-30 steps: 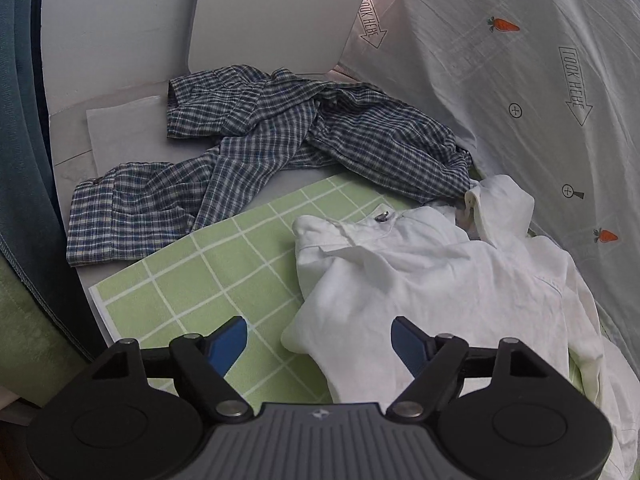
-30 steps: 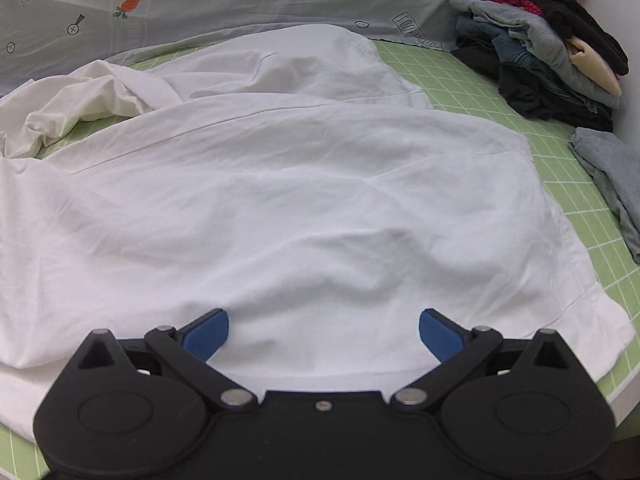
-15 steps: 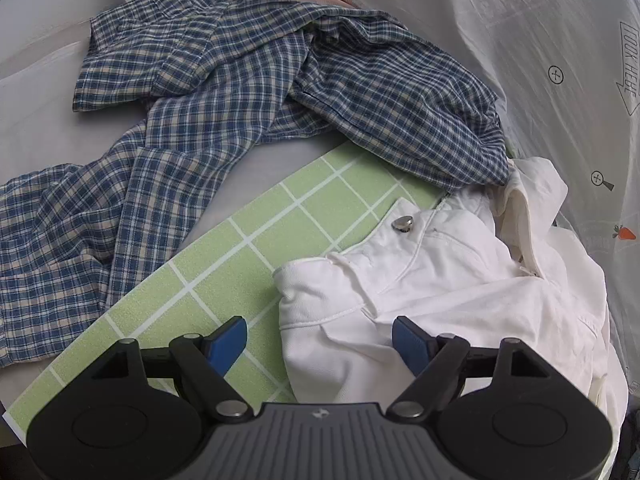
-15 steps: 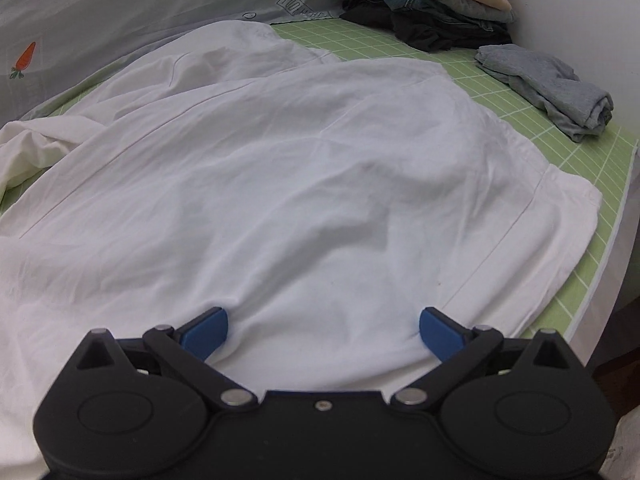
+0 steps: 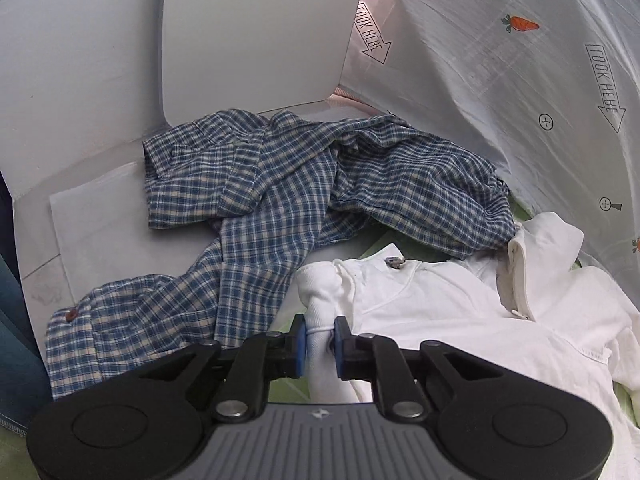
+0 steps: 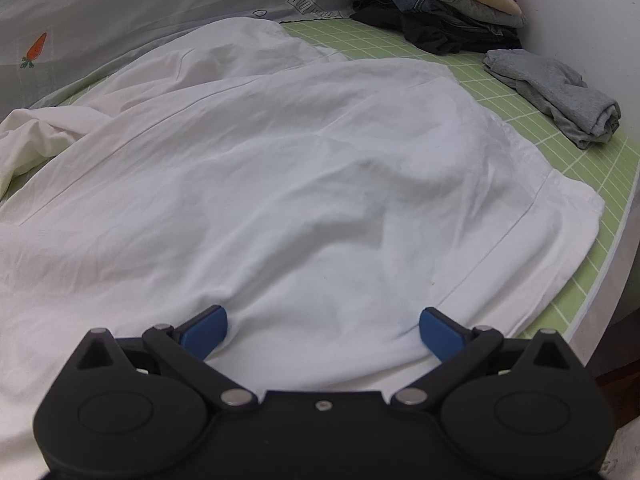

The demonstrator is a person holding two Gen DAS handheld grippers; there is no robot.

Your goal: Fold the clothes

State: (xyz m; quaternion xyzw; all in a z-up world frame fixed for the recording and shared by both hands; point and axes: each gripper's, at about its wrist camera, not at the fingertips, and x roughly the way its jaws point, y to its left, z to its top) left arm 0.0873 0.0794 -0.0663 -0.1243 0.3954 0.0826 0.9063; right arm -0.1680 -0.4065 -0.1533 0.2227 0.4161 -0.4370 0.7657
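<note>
A white shirt [image 5: 460, 308] lies on the green grid mat, its collar [image 5: 532, 252] up at the right and a metal button [image 5: 394, 262] near its cuff end. My left gripper [image 5: 320, 344] is closing, and its blue pads pinch a bunched white cuff [image 5: 320, 308] of that shirt. In the right wrist view the same white shirt [image 6: 280, 184] spreads wide over the mat [image 6: 576, 160]. My right gripper [image 6: 322, 330] stands open, both blue fingertips [image 6: 206, 330] resting on the cloth near its lower hem, with a low ridge of fabric between them.
A blue checked shirt [image 5: 280, 200] lies crumpled behind the white one. A pale sheet with carrot prints [image 5: 520, 60] hangs at the back. A stack of folded dark clothes [image 6: 436, 0] and a folded grey garment [image 6: 560, 92] sit at the mat's far right. The mat's edge [image 6: 600, 272] runs close on the right.
My left gripper has shut onto the white shirt's cuff, and its view has swung to show more of the checked shirt and wall. The right gripper stays open with its view rolled slightly.
</note>
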